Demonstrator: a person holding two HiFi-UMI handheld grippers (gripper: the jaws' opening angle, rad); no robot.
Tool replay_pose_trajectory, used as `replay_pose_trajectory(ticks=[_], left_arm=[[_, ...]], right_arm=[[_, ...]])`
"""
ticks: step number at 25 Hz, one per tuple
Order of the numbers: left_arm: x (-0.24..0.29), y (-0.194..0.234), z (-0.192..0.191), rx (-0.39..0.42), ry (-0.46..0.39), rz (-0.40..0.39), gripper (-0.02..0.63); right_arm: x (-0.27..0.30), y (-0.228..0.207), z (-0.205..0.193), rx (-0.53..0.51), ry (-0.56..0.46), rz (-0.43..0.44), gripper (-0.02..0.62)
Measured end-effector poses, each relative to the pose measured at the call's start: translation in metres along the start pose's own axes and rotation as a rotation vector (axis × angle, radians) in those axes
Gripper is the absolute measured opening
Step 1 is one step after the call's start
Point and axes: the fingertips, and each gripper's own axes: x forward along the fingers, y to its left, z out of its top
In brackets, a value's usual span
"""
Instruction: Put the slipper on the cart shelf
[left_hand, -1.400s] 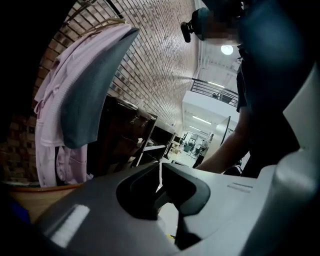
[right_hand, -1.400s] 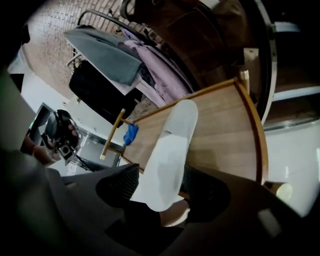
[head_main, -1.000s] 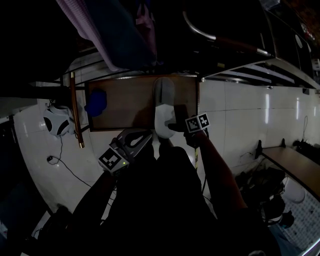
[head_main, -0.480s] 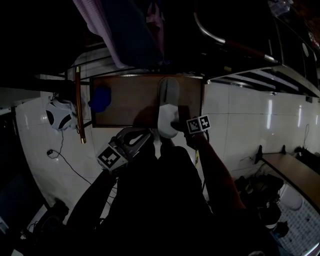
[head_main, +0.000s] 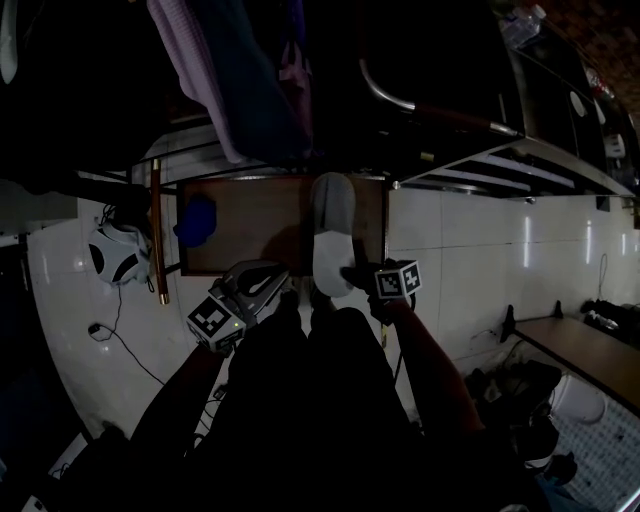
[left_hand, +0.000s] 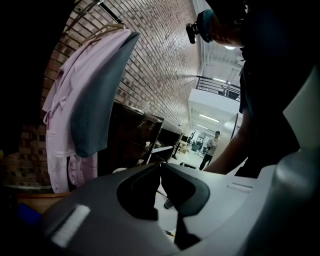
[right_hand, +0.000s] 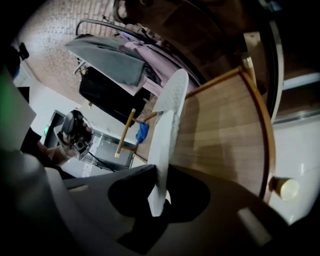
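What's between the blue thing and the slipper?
Only bare shelf board between the blue thing and the slipper; the head view shows it.

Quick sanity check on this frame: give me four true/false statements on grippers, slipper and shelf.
1. The right gripper is empty. False: its jaws have just been closing and now clamp the slipper by its edge.
2. The left gripper holds nothing. True.
3. In the head view, a blue object sits at the left end of the wooden shelf. True.
4. The left gripper touches the slipper. False: in the head view it is off to the slipper's left, apart from it.
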Motion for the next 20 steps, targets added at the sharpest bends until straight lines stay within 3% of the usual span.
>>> replay_pose_trajectory(ticks=[8, 20], left_arm=[[0.006, -0.019, 0.042, 0.054, -0.024, -0.028, 0.009], [0.007, -0.034, 0.087, 0.095, -0.084, -0.032, 0.009]], right_arm=[[-0.049, 0.062, 0.032, -0.235, -0.127, 0.002, 0.066], [-0.119, 0.172, 0.103, -0.48, -0.4, 0.005, 0.066]])
